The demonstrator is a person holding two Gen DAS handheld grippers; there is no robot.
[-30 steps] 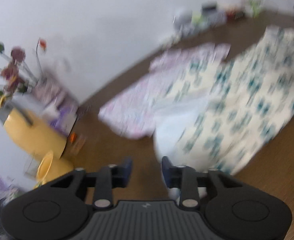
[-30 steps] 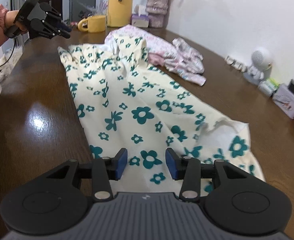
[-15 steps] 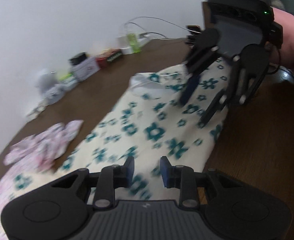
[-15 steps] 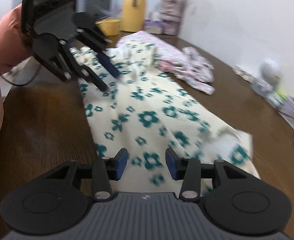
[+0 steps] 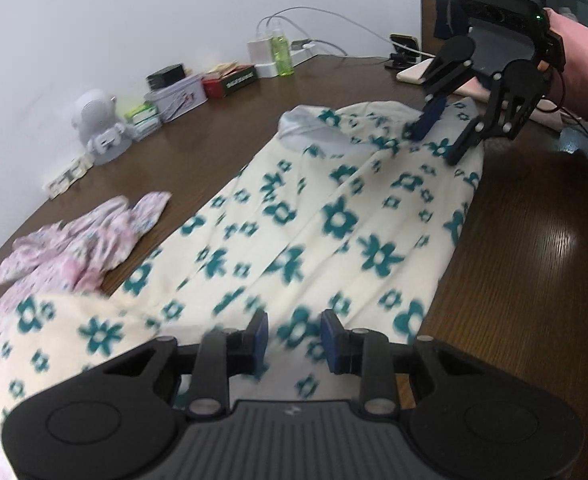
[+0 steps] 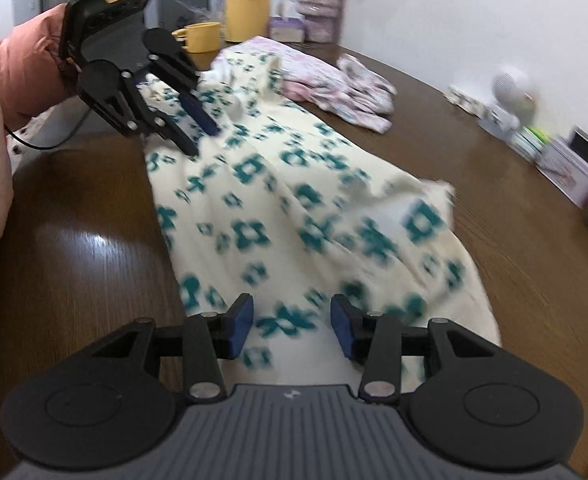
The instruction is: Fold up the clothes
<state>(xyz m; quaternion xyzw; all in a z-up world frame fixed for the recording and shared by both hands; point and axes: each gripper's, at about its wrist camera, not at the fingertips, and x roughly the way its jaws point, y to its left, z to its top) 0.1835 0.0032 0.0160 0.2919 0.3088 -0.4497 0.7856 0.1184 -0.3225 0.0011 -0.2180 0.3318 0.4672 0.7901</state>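
Mostly the left wrist view is smeared near its lower edge, so the teal flowers on the cream floral garment (image 5: 334, 216) blur where the cloth runs under the left gripper (image 5: 294, 340). Its blue pads stand partly apart above the fabric, gripping nothing. The garment lies lengthwise down the brown wooden table (image 5: 534, 264); a pink floral garment (image 5: 81, 240) is cut off at the frame's left edge. The right gripper (image 5: 438, 136) hangs over the garment's far end, fingers parted; whether a tip touches cloth is unclear

In the right wrist view the garment (image 6: 294, 200) is blurred throughout. The right gripper (image 6: 291, 328) has its pads moderately apart above the near end, clamping nothing. The left gripper (image 6: 197, 132), held from a pink sleeve (image 6: 17, 76), points down at the far part beside the table's (image 6: 81, 264) near edge
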